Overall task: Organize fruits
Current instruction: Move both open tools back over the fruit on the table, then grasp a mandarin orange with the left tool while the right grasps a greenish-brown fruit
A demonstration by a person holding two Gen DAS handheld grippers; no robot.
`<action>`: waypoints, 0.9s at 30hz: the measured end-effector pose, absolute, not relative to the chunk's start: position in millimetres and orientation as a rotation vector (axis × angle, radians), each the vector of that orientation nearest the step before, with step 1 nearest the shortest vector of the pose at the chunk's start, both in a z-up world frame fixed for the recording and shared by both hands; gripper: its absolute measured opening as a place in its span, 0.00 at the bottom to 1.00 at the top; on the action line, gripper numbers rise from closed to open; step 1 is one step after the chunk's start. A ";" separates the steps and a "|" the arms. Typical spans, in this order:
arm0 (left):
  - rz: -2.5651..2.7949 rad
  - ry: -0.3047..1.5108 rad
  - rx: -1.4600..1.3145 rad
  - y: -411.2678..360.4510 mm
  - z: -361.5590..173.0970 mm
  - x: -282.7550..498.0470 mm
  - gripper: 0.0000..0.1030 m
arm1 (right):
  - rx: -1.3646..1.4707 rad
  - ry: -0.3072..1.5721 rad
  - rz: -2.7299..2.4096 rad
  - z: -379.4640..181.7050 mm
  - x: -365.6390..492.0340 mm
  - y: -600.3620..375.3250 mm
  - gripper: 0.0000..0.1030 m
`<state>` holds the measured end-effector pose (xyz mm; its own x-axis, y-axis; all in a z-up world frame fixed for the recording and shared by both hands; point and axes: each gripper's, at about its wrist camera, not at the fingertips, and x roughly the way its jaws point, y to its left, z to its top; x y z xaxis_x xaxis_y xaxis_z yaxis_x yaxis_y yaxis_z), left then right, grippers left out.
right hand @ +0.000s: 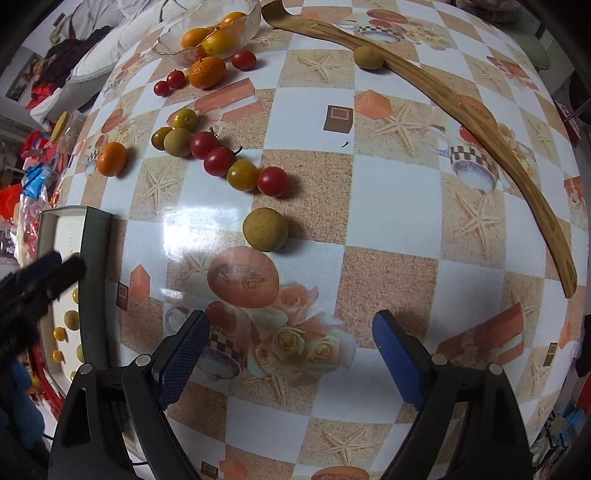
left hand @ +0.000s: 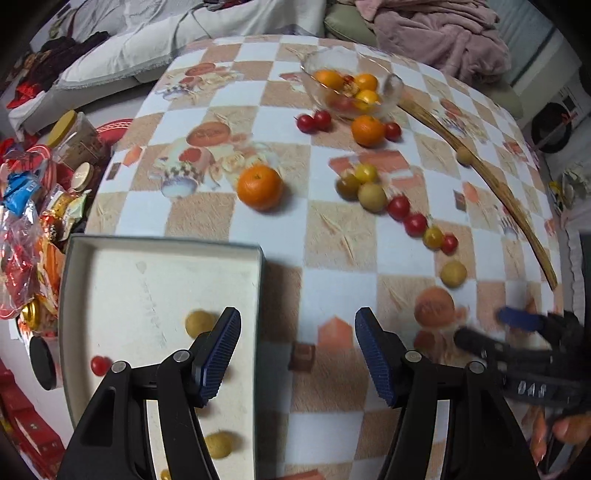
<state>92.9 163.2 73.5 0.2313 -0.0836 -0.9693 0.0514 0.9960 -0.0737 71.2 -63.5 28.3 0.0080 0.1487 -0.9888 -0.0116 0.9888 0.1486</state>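
My left gripper (left hand: 297, 350) is open and empty, over the right wall of a white cardboard box (left hand: 162, 258) that holds a longan (left hand: 199, 323), a cherry tomato (left hand: 100, 365) and other small fruits. My right gripper (right hand: 290, 354) is open and empty above the table, short of a longan (right hand: 265, 229). A row of red and yellow cherry tomatoes (right hand: 242, 173) runs behind it. Tangerines (left hand: 259, 187) (left hand: 367, 130) lie loose. A glass bowl (left hand: 393, 86) at the back holds tangerines.
A long curved wooden piece (right hand: 480, 122) lies across the right of the table (right hand: 388, 221), with a longan (right hand: 368, 57) against it. Snack packets and jars (left hand: 33, 206) crowd the left beyond the table edge. Blankets (left hand: 436, 33) lie behind.
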 end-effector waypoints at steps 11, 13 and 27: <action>0.000 1.291 0.051 179.5 52.6 163.8 0.64 | 0.110 1.534 0.166 22.3 92.7 -53.2 0.89; -0.001 1.290 0.059 178.9 46.5 174.4 0.64 | 0.105 1.534 0.169 19.1 97.0 -49.6 0.89; 0.028 1.336 0.095 177.5 11.5 207.7 0.64 | -0.010 1.505 0.172 10.5 118.9 -20.0 0.65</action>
<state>207.7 177.5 11.5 0.2334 0.0749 -0.9695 0.0347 0.9958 0.0852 118.9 -20.0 10.5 0.0556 0.1069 -0.9927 -0.1198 0.9878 0.0997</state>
